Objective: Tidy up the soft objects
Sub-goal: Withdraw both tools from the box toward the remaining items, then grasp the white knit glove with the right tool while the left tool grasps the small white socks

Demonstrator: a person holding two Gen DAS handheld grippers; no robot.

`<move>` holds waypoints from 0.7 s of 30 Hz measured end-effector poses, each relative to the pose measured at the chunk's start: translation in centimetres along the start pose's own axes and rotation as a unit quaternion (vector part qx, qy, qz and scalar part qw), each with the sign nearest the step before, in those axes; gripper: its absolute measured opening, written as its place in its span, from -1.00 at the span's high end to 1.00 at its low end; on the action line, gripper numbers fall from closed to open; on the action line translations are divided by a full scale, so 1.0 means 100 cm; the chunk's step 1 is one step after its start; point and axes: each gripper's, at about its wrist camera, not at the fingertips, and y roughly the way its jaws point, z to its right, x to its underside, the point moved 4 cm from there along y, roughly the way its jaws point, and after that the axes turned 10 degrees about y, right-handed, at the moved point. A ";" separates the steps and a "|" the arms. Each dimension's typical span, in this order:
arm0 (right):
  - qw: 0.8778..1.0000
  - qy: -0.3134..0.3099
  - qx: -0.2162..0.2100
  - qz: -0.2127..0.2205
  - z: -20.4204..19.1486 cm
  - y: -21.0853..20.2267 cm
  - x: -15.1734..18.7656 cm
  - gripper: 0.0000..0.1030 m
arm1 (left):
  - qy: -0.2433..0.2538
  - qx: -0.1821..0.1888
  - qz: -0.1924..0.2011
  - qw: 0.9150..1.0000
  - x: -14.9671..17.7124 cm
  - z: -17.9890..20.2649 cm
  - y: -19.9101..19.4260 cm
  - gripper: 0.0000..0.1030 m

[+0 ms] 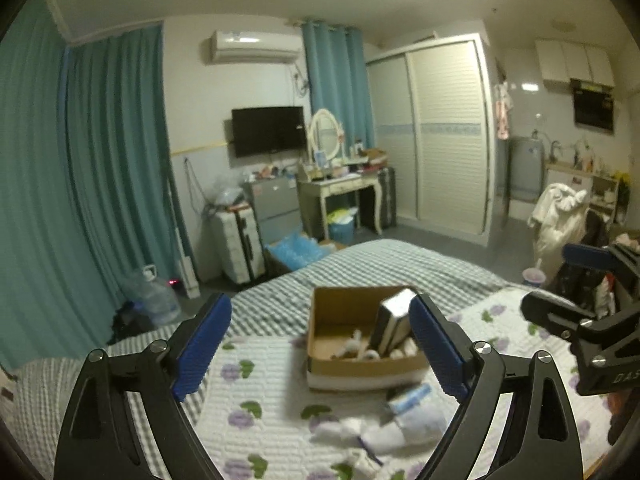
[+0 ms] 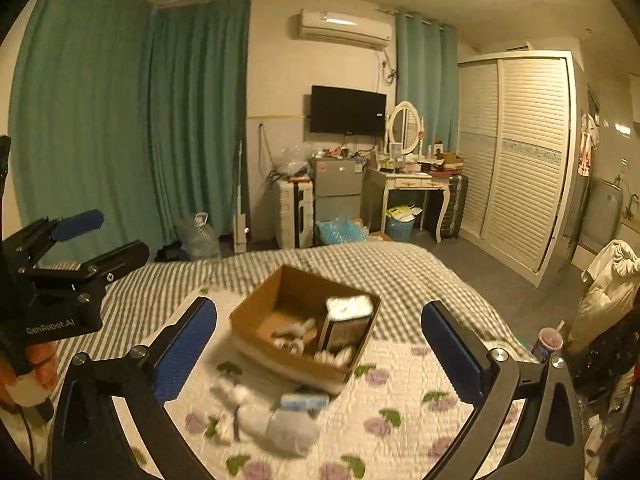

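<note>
Left gripper (image 1: 320, 344) and right gripper (image 2: 320, 354) both gaping, ribbed blue pads empty, open cardboard box (image 1: 352, 344) of soft white rolls on quilted floral bedspread (image 1: 256, 384), rumpled white socks (image 1: 384, 432) lying before it

One cardboard box (image 2: 280, 308) sits on one bed (image 2: 420, 272), with one upright packet (image 2: 346, 324) inside it. Two grippers (image 1: 320, 340) (image 2: 320, 344) show. One television (image 2: 348, 111), one wardrobe (image 2: 520, 152), one air conditioner (image 2: 344, 28). The small white soft items are too blurred to count.
</note>
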 end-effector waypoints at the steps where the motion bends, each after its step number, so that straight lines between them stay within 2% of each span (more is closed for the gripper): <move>1: 1.000 -0.004 -0.003 -0.002 -0.004 -0.004 0.008 -1.00 | -0.003 0.000 0.001 1.000 0.007 0.002 -0.003 -0.78; 3: 1.000 -0.015 -0.009 -0.008 -0.011 -0.008 0.024 -1.00 | -0.011 -0.007 -0.002 1.000 0.027 0.005 -0.004 -0.78; 7: 0.999 -0.042 -0.005 -0.033 -0.020 0.009 0.067 -1.00 | -0.019 -0.015 -0.043 0.999 0.072 0.015 0.014 -0.78; 11: 0.996 -0.046 -0.009 -0.079 -0.017 0.054 0.109 -1.00 | -0.036 -0.006 -0.096 0.995 0.115 0.023 0.050 -0.78; 16: 0.993 -0.041 -0.001 -0.111 -0.007 0.111 0.160 -0.99 | -0.056 -0.003 -0.147 0.988 0.167 0.033 0.092 -0.78; 21: 0.986 -0.012 -0.009 -0.166 0.008 0.163 0.204 -0.75 | -0.077 -0.003 -0.178 0.981 0.205 0.032 0.120 -0.78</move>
